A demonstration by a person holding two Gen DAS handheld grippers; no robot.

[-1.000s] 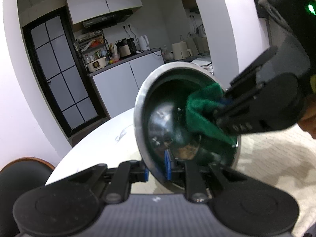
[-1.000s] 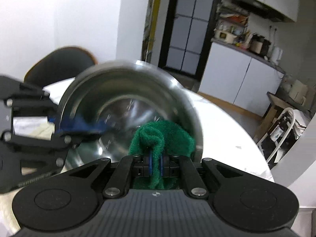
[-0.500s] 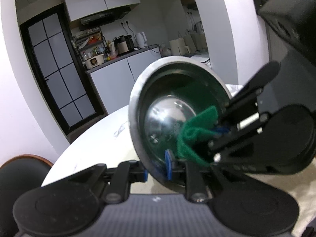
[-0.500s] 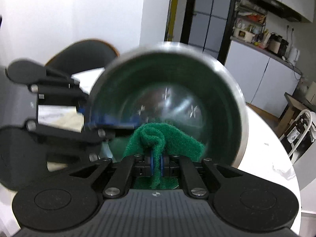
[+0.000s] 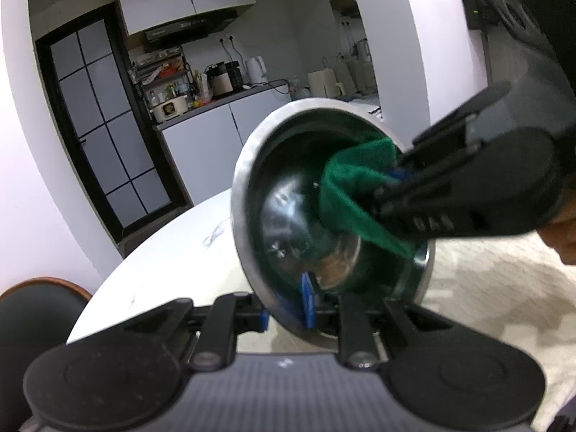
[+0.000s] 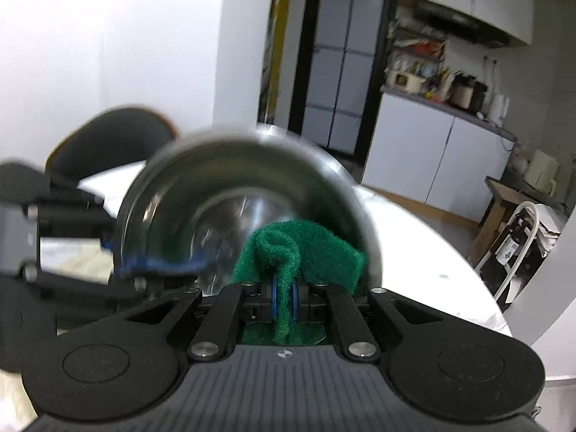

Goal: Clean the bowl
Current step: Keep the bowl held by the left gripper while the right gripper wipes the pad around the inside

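Above the white worktop (image 5: 172,252), the steel bowl (image 5: 252,194) hangs tipped on its side, mouth turned toward the right gripper (image 6: 284,300), with only the left gripper (image 5: 288,309) pinching its lower rim between nearly closed blue pads. That thin rim hold looks like the main risk: the bowl is large against a small bite, and a hard sideways push could lever it round in the pads or pop it free onto the worktop. The right gripper, jaws fully closed on a fold of green scouring pad (image 6: 288,252), presses that pad against the inner wall near the upper rim; the loose flap could fold under and let bare plastic scrape the steel. A brownish patch low in the bowl, just above the left pads, may be residue or a reflection; it cannot be told which. Reaching it would bring both grippers close together. A dark chair (image 6: 115,140) stands beyond the worktop, well apart, and the kitchen counter (image 5: 216,104) with its appliances lies far behind, obstructing nothing
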